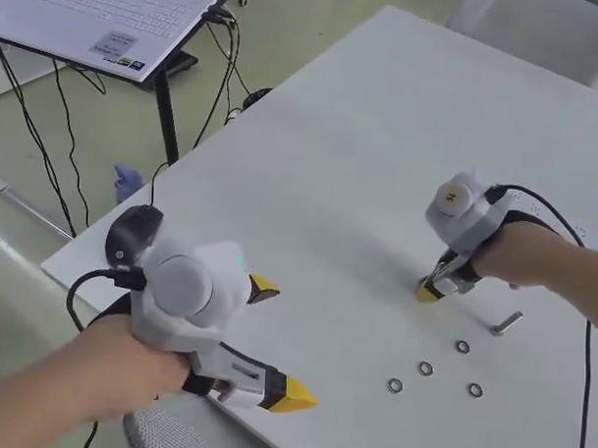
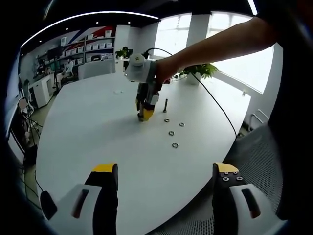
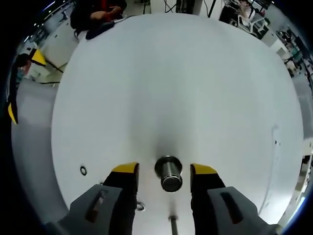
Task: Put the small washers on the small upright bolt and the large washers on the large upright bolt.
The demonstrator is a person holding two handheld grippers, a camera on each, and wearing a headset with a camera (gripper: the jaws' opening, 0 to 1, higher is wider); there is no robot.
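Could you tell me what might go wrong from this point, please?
1. The right tongs stand open around the large upright steel bolt with little room on either side; a crooked pull-away could tip it.
2. The thin metal ring washers lie flat on the smooth white table, so the tongs may push them along instead of lifting them.

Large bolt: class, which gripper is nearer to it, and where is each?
Right. The right gripper straddles the large bolt, one jaw either side, not touching. The left gripper hangs open far off, at the edge of the table.
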